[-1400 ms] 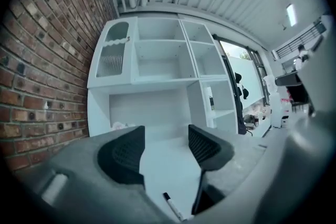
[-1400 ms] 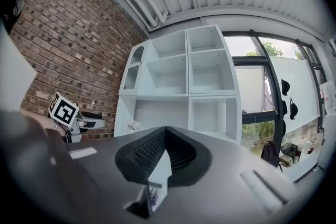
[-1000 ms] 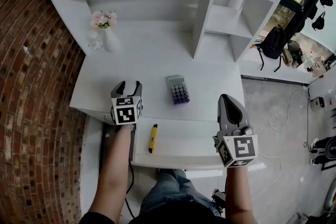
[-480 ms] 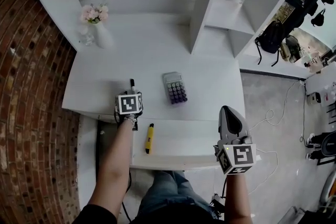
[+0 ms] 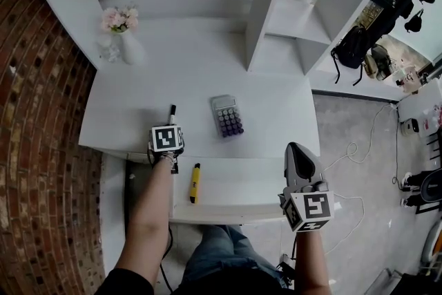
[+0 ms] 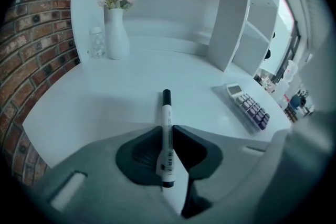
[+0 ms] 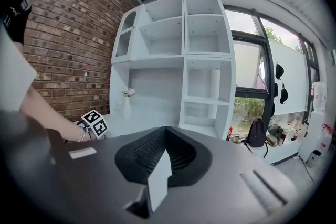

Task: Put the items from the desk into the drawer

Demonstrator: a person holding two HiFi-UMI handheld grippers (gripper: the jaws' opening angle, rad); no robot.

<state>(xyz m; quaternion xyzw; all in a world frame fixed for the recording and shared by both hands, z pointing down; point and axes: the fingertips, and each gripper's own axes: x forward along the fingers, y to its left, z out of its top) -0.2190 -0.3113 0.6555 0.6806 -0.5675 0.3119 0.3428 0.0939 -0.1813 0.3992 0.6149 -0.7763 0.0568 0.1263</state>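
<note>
While drawer (image 5: 235, 191) holds yellow marker (image 5: 195, 183), vase (image 5: 131, 50) holds flowers (image 5: 117, 18)

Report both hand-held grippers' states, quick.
Left hand-held gripper: jaws have just been closing, now clamped on the marker.
Right hand-held gripper: closed, nothing between its jaws.

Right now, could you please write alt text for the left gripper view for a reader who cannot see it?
The left claw, which has just been closing, grips a white marker lying on the white desk. A calculator sits to the right; a vase of pink flowers stands at the back beside a brick wall.
</note>
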